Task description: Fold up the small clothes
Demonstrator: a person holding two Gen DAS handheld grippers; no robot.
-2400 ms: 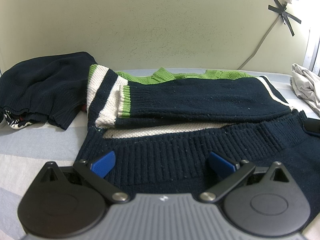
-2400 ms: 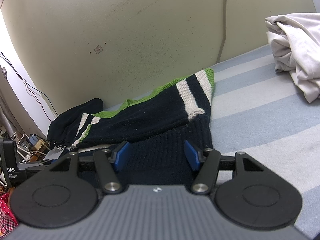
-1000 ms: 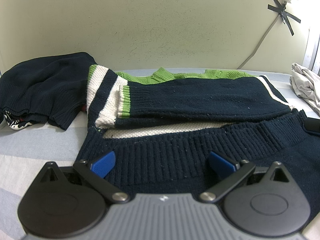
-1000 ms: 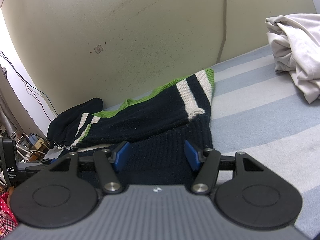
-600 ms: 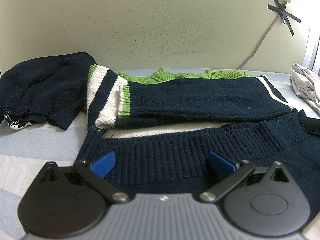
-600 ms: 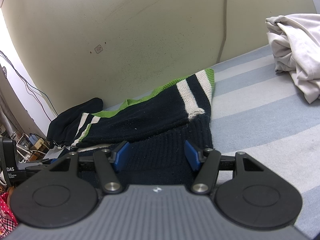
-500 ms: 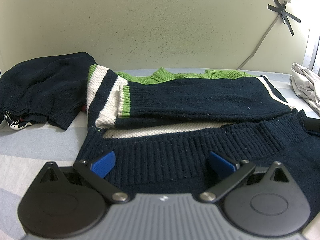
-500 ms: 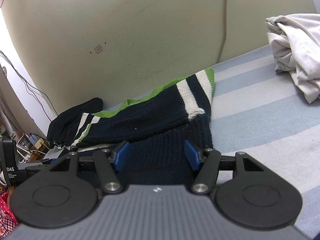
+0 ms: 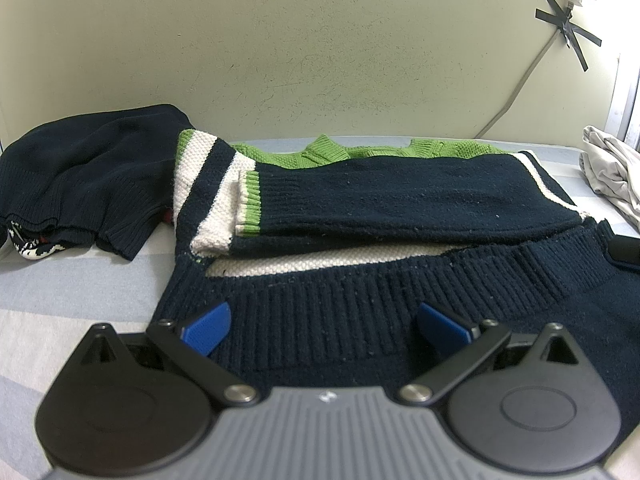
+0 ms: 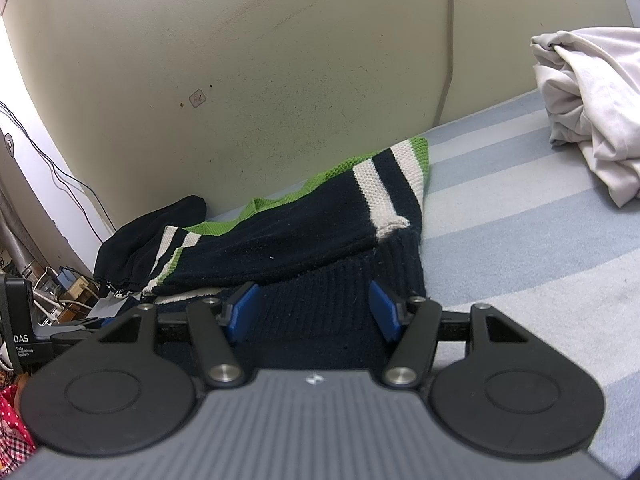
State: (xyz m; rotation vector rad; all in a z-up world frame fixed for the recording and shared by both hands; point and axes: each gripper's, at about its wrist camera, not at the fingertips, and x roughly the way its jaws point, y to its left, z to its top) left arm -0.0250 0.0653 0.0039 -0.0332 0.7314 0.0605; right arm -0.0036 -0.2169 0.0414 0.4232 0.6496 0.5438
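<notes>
A small navy knit sweater [image 9: 400, 204] with white and green stripes lies on the striped bed, its sleeves folded across the body. Its ribbed navy hem [image 9: 320, 316] is nearest me. My left gripper [image 9: 322, 326] is open, its blue pads spread over the hem's left part. In the right wrist view the same sweater [image 10: 304, 232] lies ahead, and my right gripper [image 10: 314, 312] is open with its pads either side of the hem's right end [image 10: 320, 304]. Neither gripper holds cloth.
A dark navy garment [image 9: 84, 172] lies bunched at the left by the wall. A crumpled white cloth [image 10: 592, 104] sits at the right. The blue-and-white striped sheet [image 10: 520, 240] stretches to the right. Cables and a device [image 10: 24, 336] lie off the bed's left edge.
</notes>
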